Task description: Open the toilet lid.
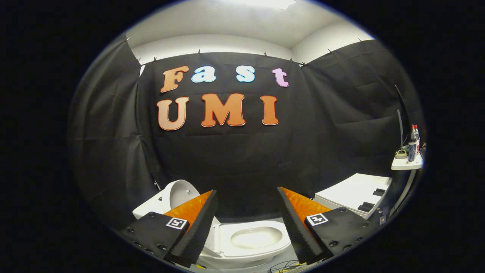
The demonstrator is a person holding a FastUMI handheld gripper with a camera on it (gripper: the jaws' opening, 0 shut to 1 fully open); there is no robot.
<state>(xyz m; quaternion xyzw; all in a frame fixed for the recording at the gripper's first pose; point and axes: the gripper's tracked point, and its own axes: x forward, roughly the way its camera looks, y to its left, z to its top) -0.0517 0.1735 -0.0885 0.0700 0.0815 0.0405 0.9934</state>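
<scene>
Black cloth walls close in this booth under a pale ceiling, and the toilet (242,242) sits on the floor below me. My gripper (246,223) has its jaws spread wide apart, clamped on nothing, with only air between the fingers (197,223). Just below and between them lies the seat (254,238), its bowl opening plain to see. Beyond my left finger the toilet lid (182,194) stands upright, tilted back against the tank (149,206), well clear of my fingers. I judge the lift done: the lid is up and nothing is left to raise. What remains, I think, is simply to back away without brushing the lid forward. Off to my right stand a white cabinet (354,193) and a small shelf (406,164) with bottles (414,142).
</scene>
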